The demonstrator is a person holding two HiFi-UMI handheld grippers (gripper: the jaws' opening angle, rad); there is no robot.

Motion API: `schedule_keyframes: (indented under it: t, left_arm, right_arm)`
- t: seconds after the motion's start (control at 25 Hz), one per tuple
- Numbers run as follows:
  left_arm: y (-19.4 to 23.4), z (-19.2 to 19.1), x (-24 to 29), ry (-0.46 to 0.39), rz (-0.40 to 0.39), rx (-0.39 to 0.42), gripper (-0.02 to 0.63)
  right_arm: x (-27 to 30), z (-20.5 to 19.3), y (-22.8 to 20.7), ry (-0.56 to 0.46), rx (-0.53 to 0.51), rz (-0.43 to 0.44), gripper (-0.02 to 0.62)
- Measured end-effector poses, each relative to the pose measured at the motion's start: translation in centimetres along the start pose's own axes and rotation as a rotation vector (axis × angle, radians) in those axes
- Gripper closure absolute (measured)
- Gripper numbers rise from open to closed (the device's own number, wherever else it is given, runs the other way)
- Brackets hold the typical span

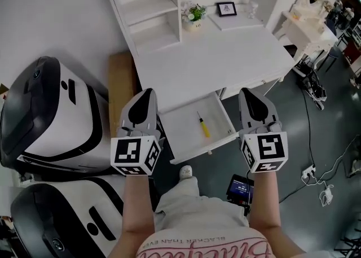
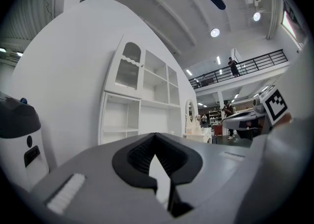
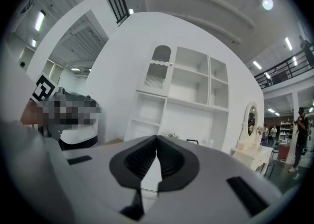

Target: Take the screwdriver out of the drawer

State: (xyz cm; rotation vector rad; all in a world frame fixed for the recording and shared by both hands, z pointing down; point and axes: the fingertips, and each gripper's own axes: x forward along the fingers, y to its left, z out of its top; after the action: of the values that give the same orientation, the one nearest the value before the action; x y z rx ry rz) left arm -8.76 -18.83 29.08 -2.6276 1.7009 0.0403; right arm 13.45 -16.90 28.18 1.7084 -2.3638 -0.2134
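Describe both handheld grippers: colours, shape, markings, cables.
They look alike. The left gripper and right gripper have grey tapered shells with black ribbed pads inside. Each carries a white cube with black square markers at its rear. No cables show. The forearms are unsleeved.

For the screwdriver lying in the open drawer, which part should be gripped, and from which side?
Likely the yellow handle of the screwdriver, from above, jaws across its width: it lies flat on the drawer floor, and the handle is thicker than the shaft.
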Motion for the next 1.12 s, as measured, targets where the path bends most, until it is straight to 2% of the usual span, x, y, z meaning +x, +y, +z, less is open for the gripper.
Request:
schedule_keyframes:
  t: [0.16, 0.28, 0.36, 0.44, 0.52, 0.84, 1.12]
  left_arm:
    - [2.1, -0.7, 2.6, 0.01, -0.019, -0.011, 0.603]
    - [3.4, -1.1, 4.0, 0.016, -0.029, -0.021, 0.603]
    - [4.2, -1.5, 4.8, 0.022, -0.035, -0.028, 0.603]
    - [4.9, -2.0, 5.4, 0.029, -0.037, -0.04, 0.603]
    - [5.4, -2.5, 5.8, 0.037, -0.037, -0.053, 0.603]
    - [6.2, -5.2, 6.4, 0.089, -0.035, -0.096, 0.603]
    - [6.4, -8.3, 6.2, 0.158, -0.008, -0.125, 0.603]
  right_arm:
    - [3.1, -0.3, -0.5, 0.029, 0.025, -0.036, 0.588]
    - [4.9, -0.7, -0.4, 0.065, 0.06, -0.032, 0.576]
    - [6.0, -1.2, 0.0, 0.085, 0.081, -0.017, 0.425]
    - [6.9, -1.7, 0.5, 0.1, 0.088, -0.003, 0.351]
    - [7.7, -2.2, 1.0, 0.116, 0.078, 0.008, 0.311]
    - [9.3, -4.8, 1.9, 0.199, 0.095, 0.021, 0.302]
    - [10.3, -10.3, 2.9, 0.319, 0.148, 0.054, 0.302]
